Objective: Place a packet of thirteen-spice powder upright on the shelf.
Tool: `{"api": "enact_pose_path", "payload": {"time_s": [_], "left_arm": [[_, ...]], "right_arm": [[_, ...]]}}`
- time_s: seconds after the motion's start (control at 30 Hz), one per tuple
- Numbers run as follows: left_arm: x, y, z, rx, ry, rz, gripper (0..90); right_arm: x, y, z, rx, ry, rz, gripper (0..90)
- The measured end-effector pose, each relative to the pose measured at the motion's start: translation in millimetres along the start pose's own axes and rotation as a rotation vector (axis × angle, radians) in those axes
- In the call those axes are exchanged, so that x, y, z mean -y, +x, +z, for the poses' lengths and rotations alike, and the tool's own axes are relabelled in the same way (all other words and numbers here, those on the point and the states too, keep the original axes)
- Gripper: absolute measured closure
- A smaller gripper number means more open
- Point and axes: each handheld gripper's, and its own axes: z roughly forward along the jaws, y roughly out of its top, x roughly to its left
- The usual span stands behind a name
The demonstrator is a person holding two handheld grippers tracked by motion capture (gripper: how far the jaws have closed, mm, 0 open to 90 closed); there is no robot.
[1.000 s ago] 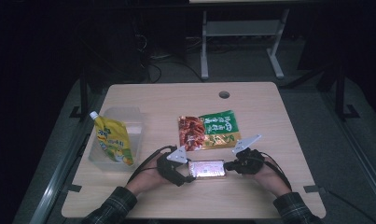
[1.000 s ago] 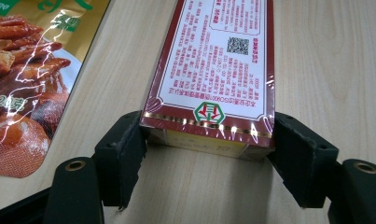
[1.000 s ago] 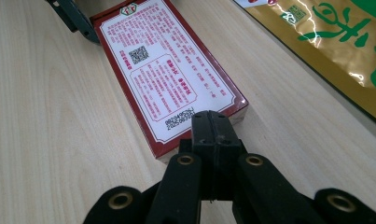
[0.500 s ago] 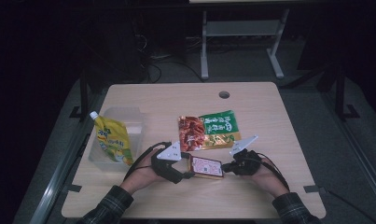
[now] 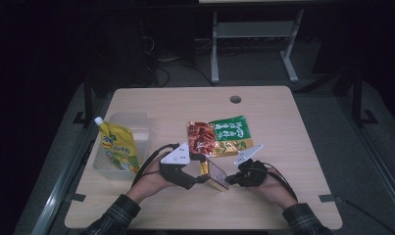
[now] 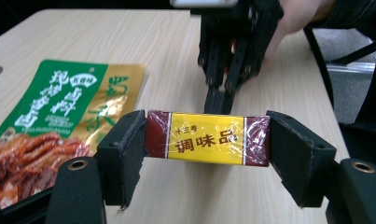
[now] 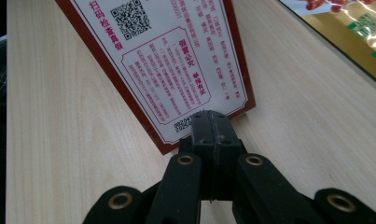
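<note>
Nearest the person, a flat red-and-yellow box (image 6: 207, 141) was held tilted above the table (image 5: 283, 122) at its near middle. Its yellow end panel read "调味品" in red, with smaller characters above too small to read; its white back face (image 7: 176, 60) carried a QR code, red-framed fine print and a partly hidden date stamp. Clear film wrapped it. The left gripper (image 6: 206, 144) had its 2 jaws spread wide, clamping the box's 2 short ends. The right gripper (image 7: 212, 122) had its jaws pressed together at the box's lower edge, touching it; whether they pinched it could not be told. Just beyond lay a green-and-red snack pouch (image 5: 218, 137). Farther left, a yellow spouted pouch (image 5: 117, 147) leaned in a clear tub (image 5: 136, 122).
</note>
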Motion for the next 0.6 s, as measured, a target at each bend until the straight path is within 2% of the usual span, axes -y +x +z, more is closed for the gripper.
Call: {"api": "enact_pose_path", "payload": {"time_s": [0.07,0.13,0.17,0.23,0.3,0.6], "left_arm": [[-5.7,0.7,0.7,0.008,-0.013,0.003,31.4],[-7.7,0.2,1.9,0.010,-0.021,0.002,31.6],[-9.2,-0.1,2.7,0.012,-0.023,0.005,31.7],[-11.6,-0.4,4.2,0.014,-0.027,0.008,31.8],[-14.2,-1.4,6.7,0.020,-0.032,0.007,31.9],[-16.2,-1.5,7.2,0.031,-0.035,0.009,31.9]], "right_arm": [[-1.7,2.2,4.2,-0.005,0.009,-0.015,89.9],[-2.6,4.1,5.9,-0.013,0.013,-0.010,89.9],[-3.9,5.4,10.2,-0.009,0.027,-0.043,89.9],[-5.4,8.0,13.3,-0.020,0.032,-0.046,89.9],[-7.0,9.6,17.3,-0.021,0.033,-0.077,89.9],[-13.9,19.4,27.1,-0.039,0.026,-0.107,89.9]]}}
